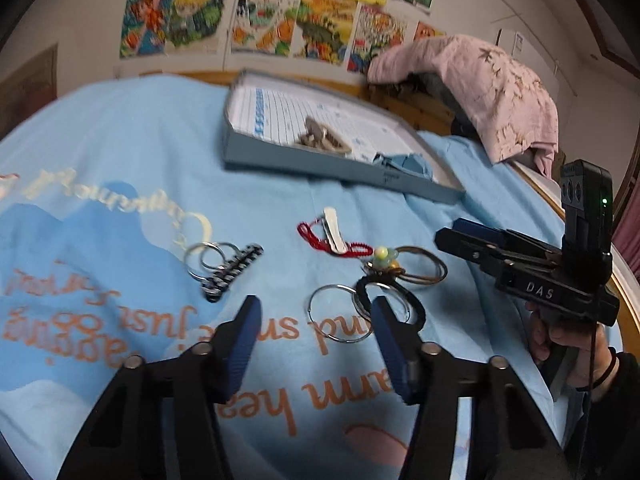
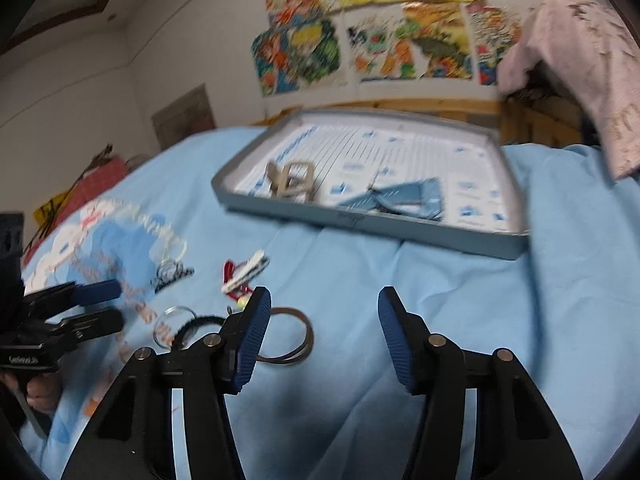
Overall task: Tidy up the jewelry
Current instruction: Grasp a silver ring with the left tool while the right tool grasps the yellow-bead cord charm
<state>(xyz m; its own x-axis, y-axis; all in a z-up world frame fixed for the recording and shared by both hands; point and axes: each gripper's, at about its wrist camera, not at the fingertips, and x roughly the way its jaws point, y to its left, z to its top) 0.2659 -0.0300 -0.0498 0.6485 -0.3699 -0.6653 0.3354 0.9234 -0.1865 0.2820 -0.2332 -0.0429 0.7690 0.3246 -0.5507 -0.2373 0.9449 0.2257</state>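
We hover over the bed's blue sheet point(image 1: 120, 140) with both claws empty, the left claw point(image 1: 316, 316) and the right claw point(image 2: 324, 312) each with jaws parted and nothing between them. The grey tray point(image 1: 320, 168) sits in the upper middle of the left view, already carrying a beige buckle point(image 1: 320, 138) and a folded blue piece point(image 1: 404, 164), so we judge the sorting barely begun. Most pieces lie loose at centre frame: a black patterned hair clip point(image 1: 232, 276) with its long axis running lower left to upper right, a white clip point(image 1: 334, 229) pointing nearly up-frame on a red cord point(image 1: 316, 238), a silver hoop point(image 1: 334, 314), a black hair tie point(image 1: 390, 300) and bronze bangles point(image 1: 424, 266).
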